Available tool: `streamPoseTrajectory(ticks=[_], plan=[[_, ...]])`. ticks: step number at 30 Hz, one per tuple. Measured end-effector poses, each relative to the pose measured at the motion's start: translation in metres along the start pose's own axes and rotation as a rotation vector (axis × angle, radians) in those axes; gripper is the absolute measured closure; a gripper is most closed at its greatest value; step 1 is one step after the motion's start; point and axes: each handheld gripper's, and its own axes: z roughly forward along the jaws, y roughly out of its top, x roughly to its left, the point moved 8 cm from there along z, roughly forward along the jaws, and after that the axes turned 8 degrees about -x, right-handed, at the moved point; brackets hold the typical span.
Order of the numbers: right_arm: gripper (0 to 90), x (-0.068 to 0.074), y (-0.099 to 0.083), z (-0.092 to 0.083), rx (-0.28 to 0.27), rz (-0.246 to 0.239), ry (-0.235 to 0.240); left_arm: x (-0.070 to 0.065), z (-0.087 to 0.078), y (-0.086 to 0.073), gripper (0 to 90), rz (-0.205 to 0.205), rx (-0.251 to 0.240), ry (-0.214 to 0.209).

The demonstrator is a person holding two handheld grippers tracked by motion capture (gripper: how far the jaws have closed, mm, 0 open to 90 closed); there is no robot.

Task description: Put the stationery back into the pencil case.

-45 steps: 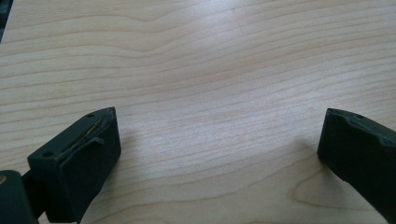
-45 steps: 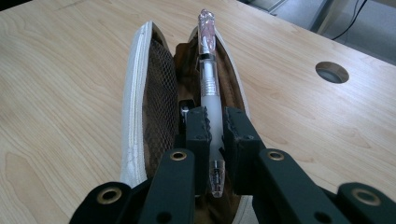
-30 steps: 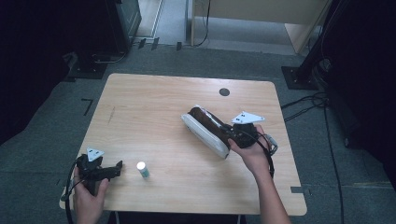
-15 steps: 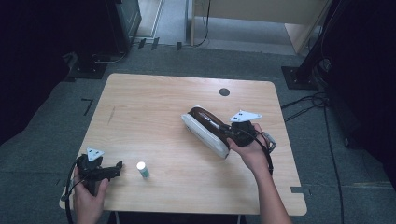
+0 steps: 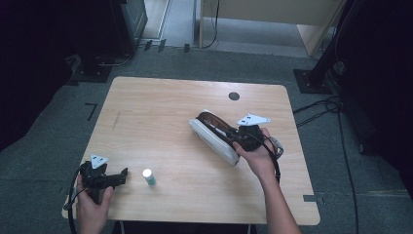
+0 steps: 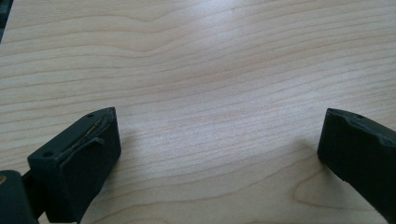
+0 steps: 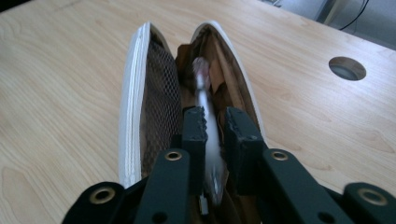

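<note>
Wooden table (image 5: 160,122): right gripper (image 7: 215,123), clamped on a blurred silvery pen (image 7: 205,116), has shifted slightly inside the open pencil case (image 5: 212,134); left gripper (image 5: 119,176) idle, jaws apart, near a small bottle (image 5: 148,176).

High view: dim room, surroundings near black; tabletop (image 5: 160,112) evenly lit from above, soft and low in detail. Left gripper view: sharp wood grain, pale sheen toward the far edge, soft shadows beside both jaws. Right gripper view: silvery item (image 7: 208,126) between jaws motion-blurred; jaws close up slightly soft.
</note>
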Motion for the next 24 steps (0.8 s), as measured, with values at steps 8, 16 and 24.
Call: streamPoseTrajectory(ticks=[8, 16, 24], plan=[[72.6, 0.008, 0.006, -0.009, -0.055, 0.024, 0.016, 0.0, 0.0, 0.0, 0.0, 0.002, 0.003, 0.0], [64.3, 0.037, 0.015, -0.013, -0.101, 0.004, 0.04, 0.0, 0.0, 0.0, 0.0, 0.0, 0.0, 0.0], [56.6, 0.071, 0.015, -0.012, -0.124, -0.015, 0.076, 0.0, 0.0, 0.0, 0.0, 0.0, 0.001, 0.0]])
